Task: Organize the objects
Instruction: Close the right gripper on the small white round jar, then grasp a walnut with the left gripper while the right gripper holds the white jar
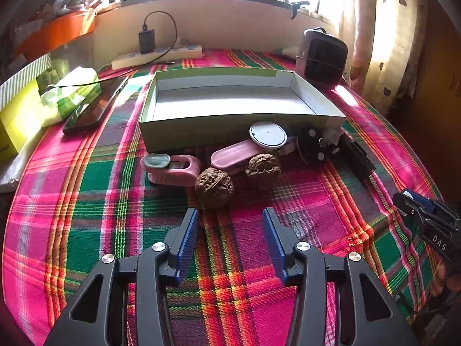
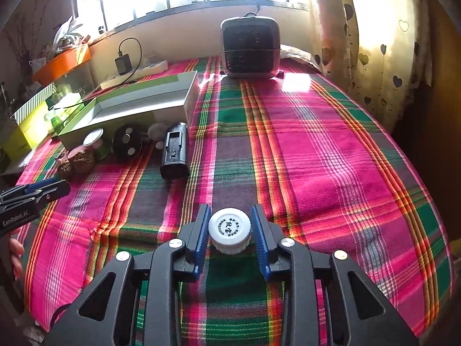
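- A table covered with a woven plaid cloth (image 2: 302,150) in bright pink, green and dark stripes with thin orange lines fills both views; the cloth shows a small pucker near its front left part.
- The right gripper (image 2: 230,227), black with ribbed blue pads, is closed on a small white bottle with a ribbed round cap (image 2: 229,229) bearing printed characters; both pads press against the cap's sides. The bottle stands upright on the cloth, well apart from the other items.
- The left gripper (image 1: 230,216) hovers low over the cloth with its jaws wide apart and nothing between them.
- Just beyond the left gripper lie two brown wrinkled walnuts (image 1: 213,186), close together.
- Behind the walnuts are pink plastic items, one with a pale round disc (image 1: 268,134) on top, then a black round piece with silver studs (image 1: 312,144) and a black rectangular block (image 2: 175,151).
- A shallow open cardboard box, pale green outside and white inside (image 1: 230,132), sits behind that cluster, and its inside looks bare.
- Left of the box lies a dark flat phone-like slab (image 1: 95,106) beside green and white packets and a yellow carton.
- At the table's far end stand a grey boxy appliance with a dark grille (image 2: 250,49) and a white power strip with a black charger (image 1: 157,53) plugged in.
- A bright window runs along the back wall; a cream curtain printed with dark hearts (image 2: 383,57) hangs at the right.
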Motion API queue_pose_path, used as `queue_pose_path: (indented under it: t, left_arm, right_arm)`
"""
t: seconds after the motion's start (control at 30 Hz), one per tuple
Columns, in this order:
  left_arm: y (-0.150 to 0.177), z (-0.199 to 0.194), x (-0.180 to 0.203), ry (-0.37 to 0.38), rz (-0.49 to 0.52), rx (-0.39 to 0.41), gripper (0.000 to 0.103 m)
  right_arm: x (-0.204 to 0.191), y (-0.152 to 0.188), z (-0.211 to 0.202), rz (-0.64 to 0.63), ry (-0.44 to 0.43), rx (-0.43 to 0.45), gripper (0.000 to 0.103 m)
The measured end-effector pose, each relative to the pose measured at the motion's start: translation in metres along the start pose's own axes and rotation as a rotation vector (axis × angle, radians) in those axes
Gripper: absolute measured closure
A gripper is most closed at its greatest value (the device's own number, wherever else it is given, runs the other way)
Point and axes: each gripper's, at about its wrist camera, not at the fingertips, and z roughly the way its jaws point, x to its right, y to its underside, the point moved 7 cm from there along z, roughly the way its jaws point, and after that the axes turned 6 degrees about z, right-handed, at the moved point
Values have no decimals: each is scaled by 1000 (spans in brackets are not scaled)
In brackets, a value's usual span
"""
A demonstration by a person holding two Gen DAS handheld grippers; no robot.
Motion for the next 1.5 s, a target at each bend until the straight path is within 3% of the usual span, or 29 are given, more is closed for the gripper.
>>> queue_pose_path:
  t: [0.47,0.73,0.9,1.27,1.5]
  left_arm:
    - [-13,-5,4,19,5,37,59]
    - [-17,-1,-18,-37,-34,34,59]
    - [-19,6,-22,-28,-35,24,59]
    - [-22,19,-21,-20,-46,-14,59]
    - [-22,18,-24,-12,-61,-11,75]
  right_arm:
    - [-41,-6,11,-87,-115,-37,74]
    - [-64,-9,15,-117,-164,-48,74]
    - [-76,-8,20,-130,-201,-75,74]
    - [-80,-8,24,-133,-199,-95,74]
    - [-80,-8,23,-134,-192,-94,74]
